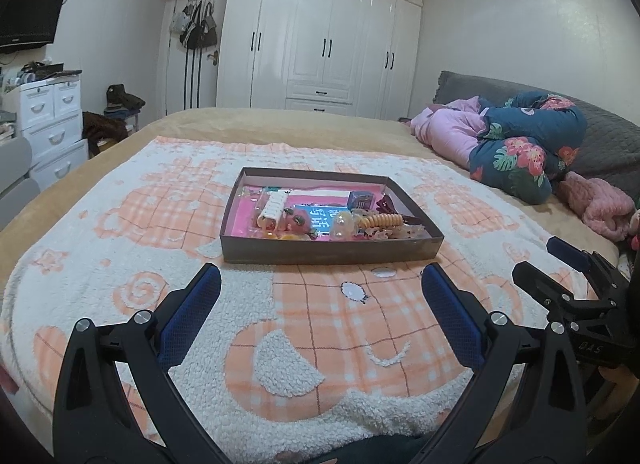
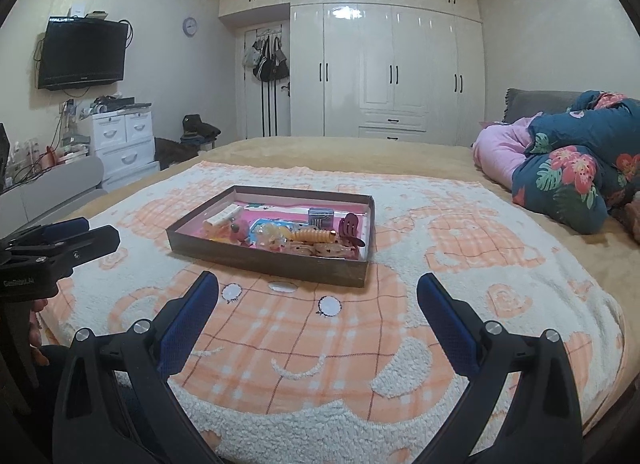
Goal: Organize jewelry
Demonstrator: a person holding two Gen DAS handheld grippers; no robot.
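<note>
A shallow brown box (image 1: 328,254) with a pink lining sits on a peach-and-white blanket on the bed; it also shows in the right wrist view (image 2: 276,264). Inside lie several pieces: a white beaded bracelet (image 1: 274,208), an orange ribbed hair clip (image 1: 386,220), a dark red claw clip (image 2: 350,226), a small blue-grey box (image 1: 360,199). My left gripper (image 1: 320,284) is open and empty, short of the box's near wall. My right gripper (image 2: 318,290) is open and empty, also short of the box.
A folded floral quilt (image 1: 524,152) and pink bedding (image 1: 452,132) lie at the right of the bed. The blanket (image 1: 304,344) spreads around the box. White drawers (image 2: 124,140) stand left of the bed, a wardrobe (image 2: 392,72) behind.
</note>
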